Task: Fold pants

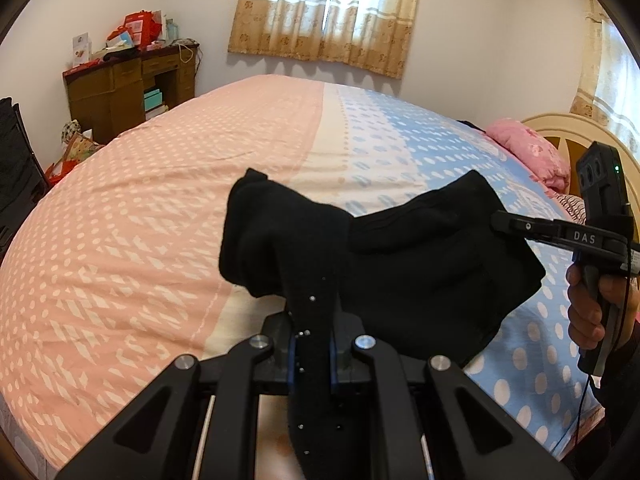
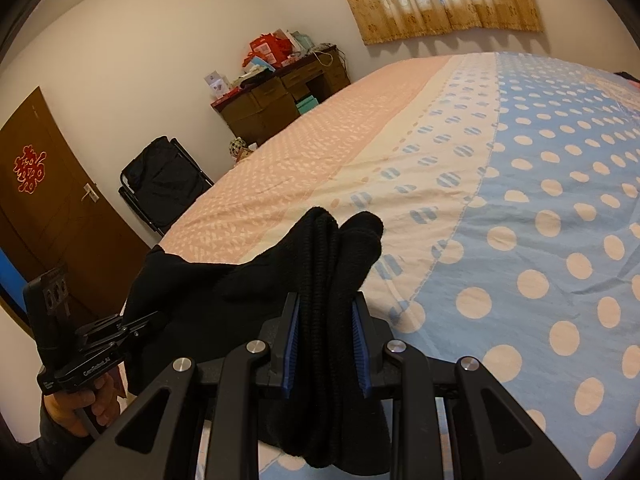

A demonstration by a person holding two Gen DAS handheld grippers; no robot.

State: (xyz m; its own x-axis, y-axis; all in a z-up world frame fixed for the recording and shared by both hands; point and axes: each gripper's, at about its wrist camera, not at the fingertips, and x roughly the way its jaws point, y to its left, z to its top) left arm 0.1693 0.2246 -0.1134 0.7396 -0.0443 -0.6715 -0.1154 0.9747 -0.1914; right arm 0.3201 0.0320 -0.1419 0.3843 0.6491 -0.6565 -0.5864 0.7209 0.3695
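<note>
Between the two tongs hangs a pair of black pants (image 1: 420, 264), carried clear above the bed (image 1: 160, 220) rather than lying on it. The left gripper (image 1: 312, 344) is pinched down narrow on a thin bunch of the dark cloth, which rises past its jaws and flops forward in a soft lump just beyond them. The right gripper (image 2: 324, 344) stands a little wider, because it clamps a thicker, ribbed gather — several layers stacked between its blue pads (image 2: 291, 344), with the folded ends poking up just ahead of the tips. From the left wrist view the right tool comes in from the side, its tip buried in the far corner of the cloth, and the fabric sags in a shallow swag from one grip to the other.

My reading is that the fold is already partly made — the cloth looks doubled — and that the step in hand is carrying the bundle to the bedspread to lay it down. How many folds are done I cannot tell; the black fabric hides its own creases.

The next move calls for lowering both tongs together and keeping them level, so the hanging lower edge meets the bedspread first and the layers settle flat instead of crumpling. Only then should either grip let go, and the cloth between them wants to stay gently taut throughout.
</note>
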